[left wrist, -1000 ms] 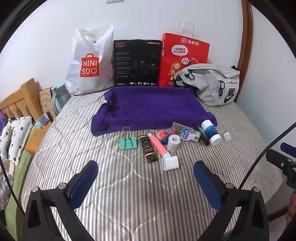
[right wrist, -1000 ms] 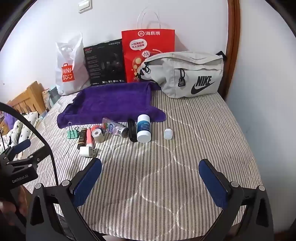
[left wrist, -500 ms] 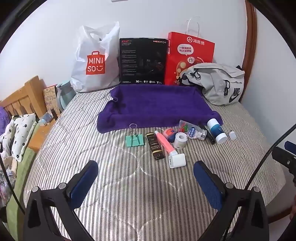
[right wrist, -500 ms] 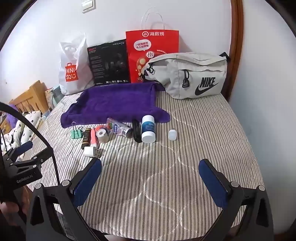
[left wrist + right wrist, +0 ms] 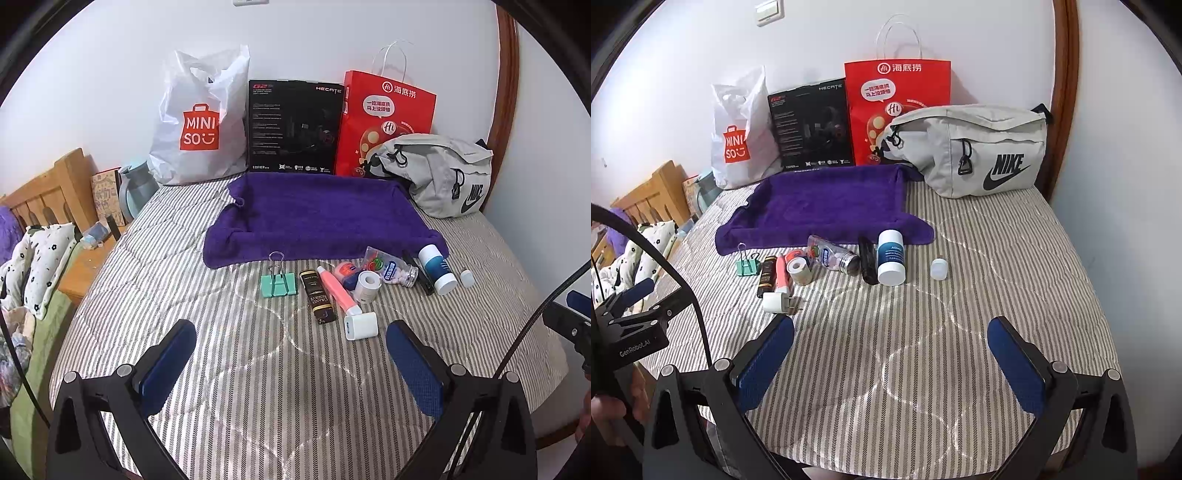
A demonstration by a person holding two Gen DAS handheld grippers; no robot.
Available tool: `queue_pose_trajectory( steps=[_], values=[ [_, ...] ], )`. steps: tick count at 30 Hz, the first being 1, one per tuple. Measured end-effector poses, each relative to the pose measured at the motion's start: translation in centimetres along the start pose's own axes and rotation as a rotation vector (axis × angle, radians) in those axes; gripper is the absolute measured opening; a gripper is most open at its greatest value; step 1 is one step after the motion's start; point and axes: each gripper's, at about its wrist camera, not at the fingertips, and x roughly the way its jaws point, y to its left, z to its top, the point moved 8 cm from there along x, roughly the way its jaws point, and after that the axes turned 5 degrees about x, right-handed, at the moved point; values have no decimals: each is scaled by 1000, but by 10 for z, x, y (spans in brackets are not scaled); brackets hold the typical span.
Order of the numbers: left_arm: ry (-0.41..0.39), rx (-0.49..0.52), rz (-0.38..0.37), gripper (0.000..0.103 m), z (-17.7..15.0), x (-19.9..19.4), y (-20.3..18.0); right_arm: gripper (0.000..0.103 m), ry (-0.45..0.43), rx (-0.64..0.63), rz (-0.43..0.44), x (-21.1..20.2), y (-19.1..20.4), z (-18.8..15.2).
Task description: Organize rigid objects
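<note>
The left gripper [image 5: 291, 363] stood wide apart over the striped bedcover [image 5: 258, 387], holding nothing. The right gripper [image 5: 891, 360] was likewise spread wide and empty, hovering above bare cover nearer the bed's right side.

Ahead of both, a loose row of small rigid objects lay along the near edge of the purple towel [image 5: 317, 214]. Nearest the left gripper was the white charger plug [image 5: 361, 325], just ahead and slightly right of its centre line, prongs facing away from the left camera. Beyond it lay the pink tube [image 5: 337, 290] and the dark bar [image 5: 318, 301], side by side, their long axes running roughly toward the towel, leaning a little. The green binder clip [image 5: 279, 284] sat apart to the left, handles pointing at the towel. Further right were the tape roll [image 5: 367, 285], a clear bottle [image 5: 397, 269] on its side, and the white-and-blue bottle [image 5: 891, 257] with a small white cap [image 5: 939, 268] beside it.

Judgement: the towel appeared the likely sorting surface, and nothing yet rested on it. The left gripper was nearer the plug, bar and clip; the right gripper was nearer the white-and-blue bottle and cap, which lay ahead and slightly left of it. A grasp of tube or bar would close across the short width
</note>
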Motion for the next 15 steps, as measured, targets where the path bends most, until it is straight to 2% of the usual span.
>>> queue_pose_trajectory(
  steps=[15],
  values=[
    [3, 0, -2, 103, 1, 0, -1, 103, 6, 2, -1, 3, -2, -2]
  ],
)
